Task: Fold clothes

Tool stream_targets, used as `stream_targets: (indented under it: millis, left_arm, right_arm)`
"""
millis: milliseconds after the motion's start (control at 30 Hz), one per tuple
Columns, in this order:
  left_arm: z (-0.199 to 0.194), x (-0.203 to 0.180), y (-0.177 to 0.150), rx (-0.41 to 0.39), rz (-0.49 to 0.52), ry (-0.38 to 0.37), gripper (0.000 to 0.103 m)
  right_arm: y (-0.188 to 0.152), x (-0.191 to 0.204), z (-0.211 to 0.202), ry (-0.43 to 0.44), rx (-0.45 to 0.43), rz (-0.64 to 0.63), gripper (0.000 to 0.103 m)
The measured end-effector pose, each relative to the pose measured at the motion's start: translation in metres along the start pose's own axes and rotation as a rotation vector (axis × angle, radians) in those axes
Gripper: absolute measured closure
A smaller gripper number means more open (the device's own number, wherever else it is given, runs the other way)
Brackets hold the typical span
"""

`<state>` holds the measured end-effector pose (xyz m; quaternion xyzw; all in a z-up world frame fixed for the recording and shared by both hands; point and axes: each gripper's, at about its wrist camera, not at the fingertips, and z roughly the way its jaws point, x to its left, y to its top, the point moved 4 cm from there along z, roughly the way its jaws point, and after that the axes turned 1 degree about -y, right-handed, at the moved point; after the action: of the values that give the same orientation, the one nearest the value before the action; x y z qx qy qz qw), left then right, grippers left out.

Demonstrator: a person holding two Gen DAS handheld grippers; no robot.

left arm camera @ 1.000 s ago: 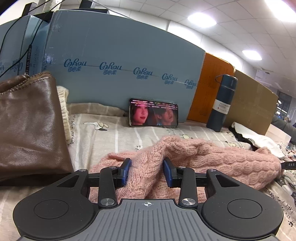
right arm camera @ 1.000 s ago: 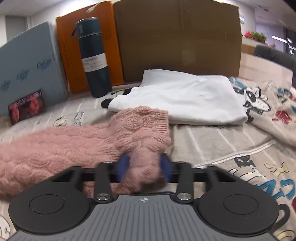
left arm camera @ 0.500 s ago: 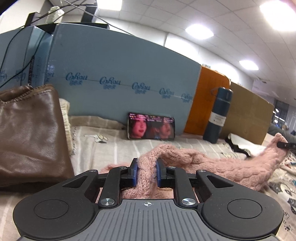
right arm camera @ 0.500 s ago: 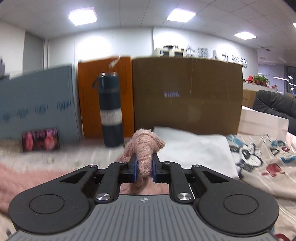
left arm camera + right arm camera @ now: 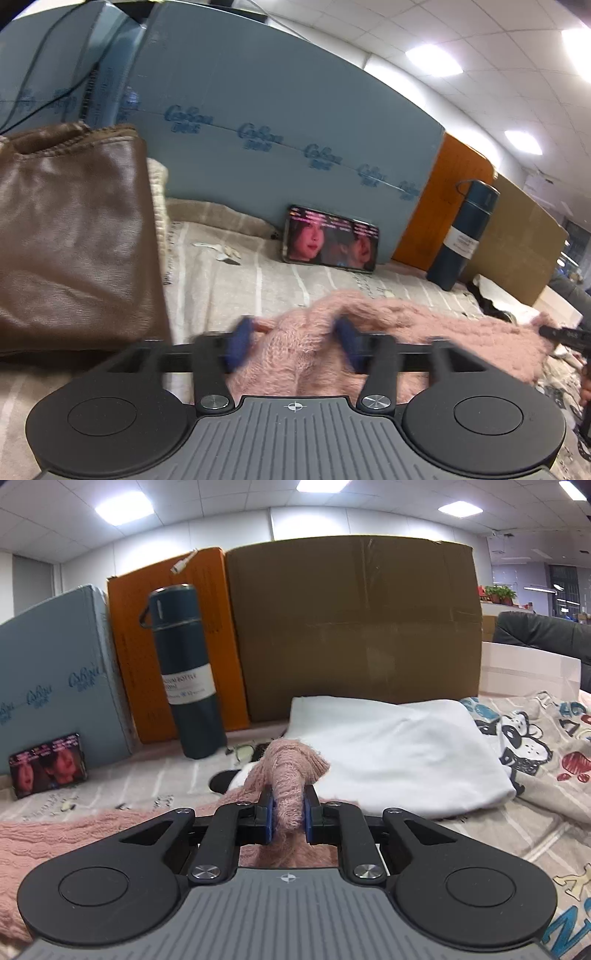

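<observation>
Nearest me, my left gripper (image 5: 293, 345) has let go: half a second ago its blue pads were clamped on a tuft of the pink sweater (image 5: 424, 332), and now the jaws are opening, pads blurred and standing clear either side of the fuzzy knit, which still bulges up between them without being pinched. I read that as the left end of the fold being set down, so this side is done or due for a fresh grasp.

My right gripper (image 5: 289, 814) is clenched on a bunched end of the same sweater, jaws nearly together with the wool squeezed between the pads and poking out toward twelve o'clock. A second ago that end lay low on the bed; it is now lifted and stretched.

The rest of the garment trails across the printed bedsheet (image 5: 535, 853) toward nine o'clock. Beyond, a folded white garment (image 5: 399, 757) lies at one o'clock, and a blue flask (image 5: 186, 672) stands at eleven.
</observation>
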<state>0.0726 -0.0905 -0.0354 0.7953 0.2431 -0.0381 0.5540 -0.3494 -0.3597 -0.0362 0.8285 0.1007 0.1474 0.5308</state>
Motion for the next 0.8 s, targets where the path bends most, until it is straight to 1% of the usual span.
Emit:
stream_targets:
  millis: [67, 100, 133, 200, 267, 400, 500, 567, 600, 633, 733, 800]
  left_arm:
    - [-0.005, 0.0, 0.0, -0.034, -0.007, -0.01, 0.028]
    - [-0.007, 0.0, 0.001, -0.038, -0.002, -0.018, 0.025]
    - [-0.008, -0.002, 0.0, -0.033, 0.017, -0.02, 0.023]
    - [-0.01, -0.004, -0.001, -0.022, 0.056, -0.023, 0.011]
    - [-0.015, -0.007, -0.002, -0.024, 0.11, -0.008, 0.009]
    - [-0.023, -0.004, 0.0, -0.062, 0.163, 0.079, 0.008]
    - [-0.019, 0.003, 0.0, -0.042, 0.174, 0.217, 0.008]
    - [-0.014, 0.003, -0.001, -0.018, 0.193, 0.269, 0.008]
    - [-0.011, 0.003, -0.002, -0.005, 0.203, 0.295, 0.008]
    - [-0.009, 0.002, -0.003, 0.006, 0.214, 0.321, 0.008]
    - [-0.003, -0.006, -0.006, 0.022, 0.279, 0.377, 0.007]
    - [-0.009, -0.006, -0.006, -0.011, 0.278, 0.368, 0.007]
  right_arm:
    - [-0.002, -0.001, -0.001, -0.015, -0.001, -0.007, 0.089]
    - [-0.003, 0.0, -0.003, -0.023, -0.004, -0.013, 0.089]
    - [-0.003, 0.0, -0.004, -0.032, -0.008, -0.019, 0.089]
    - [-0.005, 0.0, -0.008, -0.048, -0.016, -0.032, 0.089]
    - [-0.006, -0.001, -0.009, -0.063, -0.017, -0.04, 0.088]
    - [-0.009, -0.004, -0.004, -0.084, 0.013, -0.04, 0.088]
    - [-0.015, -0.004, 0.003, -0.104, 0.058, -0.05, 0.086]
    - [-0.016, -0.005, 0.005, -0.116, 0.077, -0.05, 0.081]
    - [-0.016, -0.006, 0.006, -0.129, 0.081, -0.049, 0.074]
    - [-0.017, -0.006, 0.006, -0.144, 0.089, -0.051, 0.07]
    - [-0.019, -0.006, 0.01, -0.161, 0.116, -0.061, 0.067]
    - [-0.019, -0.006, 0.01, -0.161, 0.113, -0.065, 0.068]
